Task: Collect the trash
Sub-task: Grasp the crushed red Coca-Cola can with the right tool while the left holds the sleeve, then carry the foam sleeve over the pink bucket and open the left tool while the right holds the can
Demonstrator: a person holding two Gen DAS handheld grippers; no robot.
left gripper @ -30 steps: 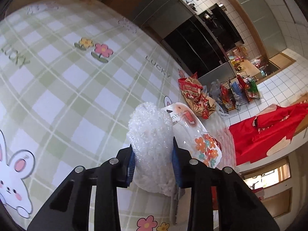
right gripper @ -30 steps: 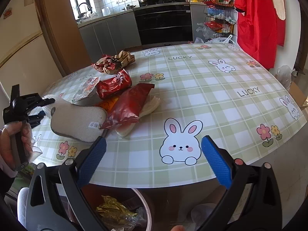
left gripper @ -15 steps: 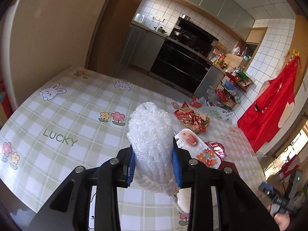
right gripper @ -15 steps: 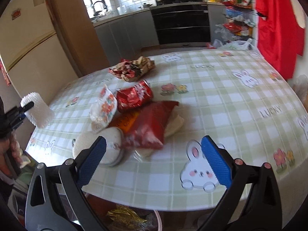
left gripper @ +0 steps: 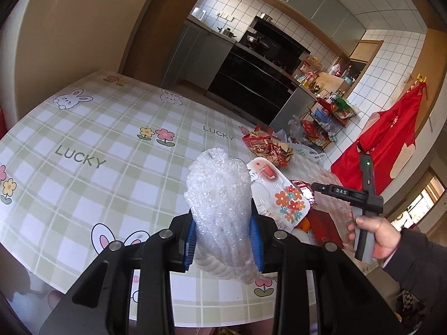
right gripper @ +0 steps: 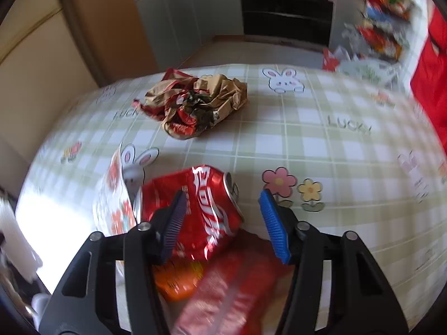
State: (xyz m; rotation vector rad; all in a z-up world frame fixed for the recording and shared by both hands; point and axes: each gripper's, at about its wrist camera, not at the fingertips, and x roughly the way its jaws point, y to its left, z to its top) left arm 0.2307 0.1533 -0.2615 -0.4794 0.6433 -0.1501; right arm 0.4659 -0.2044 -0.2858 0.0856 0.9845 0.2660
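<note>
My left gripper [left gripper: 223, 240] is shut on a wad of clear bubble wrap [left gripper: 220, 198] and holds it above the near edge of the checked table [left gripper: 83, 145]. My right gripper [right gripper: 223, 220] is open, its blue pads either side of a crushed red soda can [right gripper: 201, 209] that lies on the table; I cannot tell if they touch it. A red snack bag [right gripper: 232, 287] and an orange wrapper [right gripper: 176, 282] lie just below the can. A flowered plastic packet [right gripper: 114, 203] lies left of it and also shows in the left wrist view [left gripper: 279, 198].
A crumpled brown and red wrapper heap [right gripper: 195, 103] lies farther back on the table. The right hand with its gripper handle [left gripper: 363, 223] shows in the left view. Kitchen cabinets, an oven [left gripper: 251, 81], a wire rack [left gripper: 327, 120] and a red apron [left gripper: 385, 136] stand beyond.
My right gripper has moved forward over the table and down to the soda can, its jaws narrower than before. My left gripper has kept hold of the bubble wrap and lifted back from the table.
</note>
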